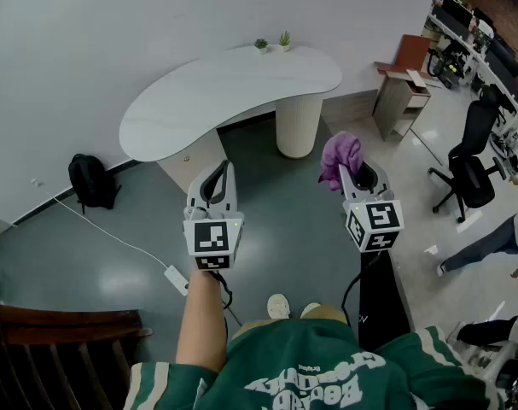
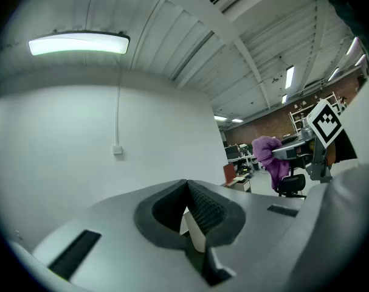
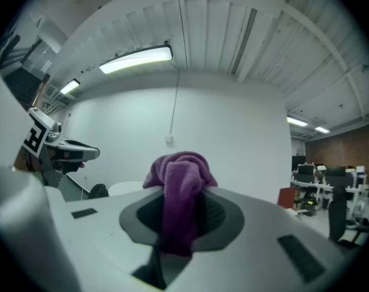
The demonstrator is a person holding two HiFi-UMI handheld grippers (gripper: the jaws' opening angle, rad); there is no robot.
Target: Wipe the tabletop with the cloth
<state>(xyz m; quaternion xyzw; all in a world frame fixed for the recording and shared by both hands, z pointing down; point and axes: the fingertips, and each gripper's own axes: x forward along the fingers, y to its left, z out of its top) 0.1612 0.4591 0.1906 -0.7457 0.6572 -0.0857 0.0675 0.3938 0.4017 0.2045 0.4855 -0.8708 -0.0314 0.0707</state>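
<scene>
A purple cloth (image 3: 179, 190) is pinched between the jaws of the right gripper (image 1: 357, 174) and bunched above them. The left gripper (image 1: 218, 182) is held empty, jaws pressed together. The white table (image 1: 233, 88) stands well ahead. The cloth is best laid flat at its near edge before wiping.

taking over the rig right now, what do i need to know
Left gripper: jaws together, nothing between them, held in the air.
Right gripper: jaws shut on the purple cloth, which bunches up above them.
The white tabletop lies ahead, beyond both grippers; two small potted plants stand at its far edge.
Done: the cloth is in the grip.
Left: all the wiping. The cloth is not on the tabletop yet, so bring it over, and probably work around the plants.
</scene>
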